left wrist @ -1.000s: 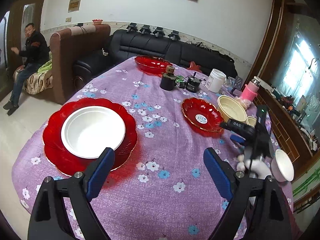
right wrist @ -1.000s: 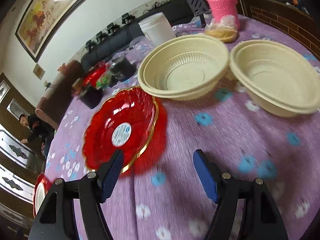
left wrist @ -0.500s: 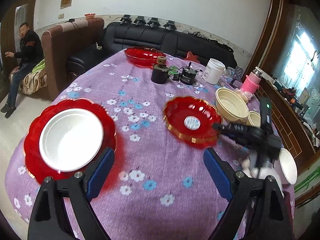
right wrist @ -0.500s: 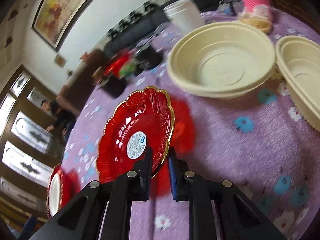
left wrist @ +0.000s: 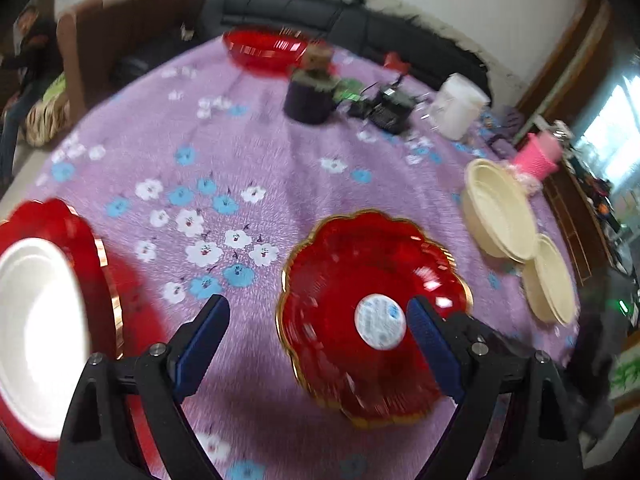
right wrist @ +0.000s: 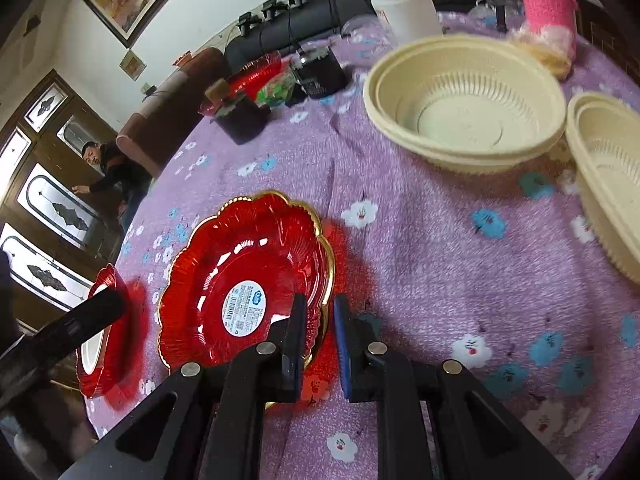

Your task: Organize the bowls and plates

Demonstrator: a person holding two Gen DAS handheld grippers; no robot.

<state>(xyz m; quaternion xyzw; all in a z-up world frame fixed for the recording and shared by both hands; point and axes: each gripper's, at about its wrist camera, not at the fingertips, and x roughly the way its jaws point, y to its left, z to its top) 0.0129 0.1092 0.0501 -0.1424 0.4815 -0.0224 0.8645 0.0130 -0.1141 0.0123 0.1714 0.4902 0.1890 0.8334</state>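
Since a second ago the red plate [right wrist: 248,288] has travelled from beside the cream bowls toward the lower middle of the left view, its near rim clenched in the right tool [right wrist: 320,336]. It looks tilted, partly off the purple surface [right wrist: 420,248]. At lower left another red plate [left wrist: 100,264] already carries a white bowl [left wrist: 36,328], so one set seems done. Two cream bowls [right wrist: 468,100] at upper right remain unsorted. The left tool [left wrist: 316,344] hangs released, holding nothing.

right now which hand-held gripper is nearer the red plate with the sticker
Right. The right hand-held gripper is clamped on the red plate at its near rim; the left hand-held gripper hangs open above it, not touching.
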